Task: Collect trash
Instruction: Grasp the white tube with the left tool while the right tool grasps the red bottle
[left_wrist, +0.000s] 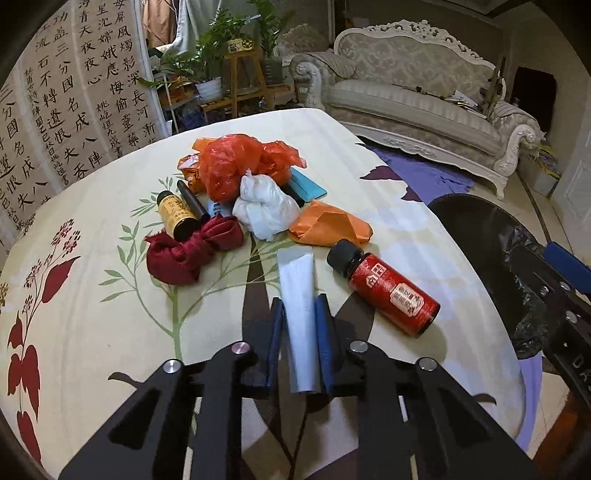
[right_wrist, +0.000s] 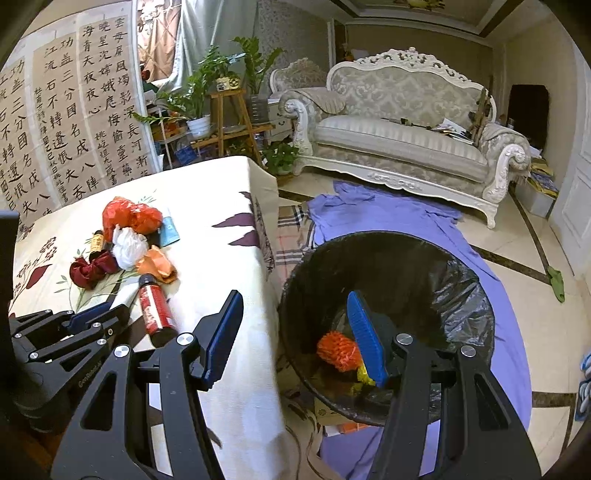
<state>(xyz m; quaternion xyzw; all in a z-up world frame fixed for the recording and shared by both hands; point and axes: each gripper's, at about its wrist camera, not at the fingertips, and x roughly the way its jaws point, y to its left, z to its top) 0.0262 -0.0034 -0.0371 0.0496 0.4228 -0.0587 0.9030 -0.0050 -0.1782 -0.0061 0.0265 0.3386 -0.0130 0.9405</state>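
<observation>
My left gripper (left_wrist: 298, 306) is shut on a flat white tube (left_wrist: 297, 284) just above the floral tablecloth (left_wrist: 92, 314). A red bottle with a black cap (left_wrist: 388, 291) lies to its right. Beyond lies a pile: a white bag (left_wrist: 264, 206), a red plastic bag (left_wrist: 232, 166), orange paper (left_wrist: 328, 225), a maroon cloth (left_wrist: 188, 251) and a yellow bottle (left_wrist: 177, 214). My right gripper (right_wrist: 295, 332) is open and empty over the gap between the table edge and the black-lined bin (right_wrist: 458, 280), which holds orange and yellow trash (right_wrist: 340, 350).
The bin stands on a purple cloth (right_wrist: 388, 214) on the tiled floor, right of the table. A white sofa (right_wrist: 399, 140), plant stands (right_wrist: 229, 122) and calligraphy sheets (right_wrist: 74, 110) are behind. A teal packet (left_wrist: 308, 186) lies at the pile's far side.
</observation>
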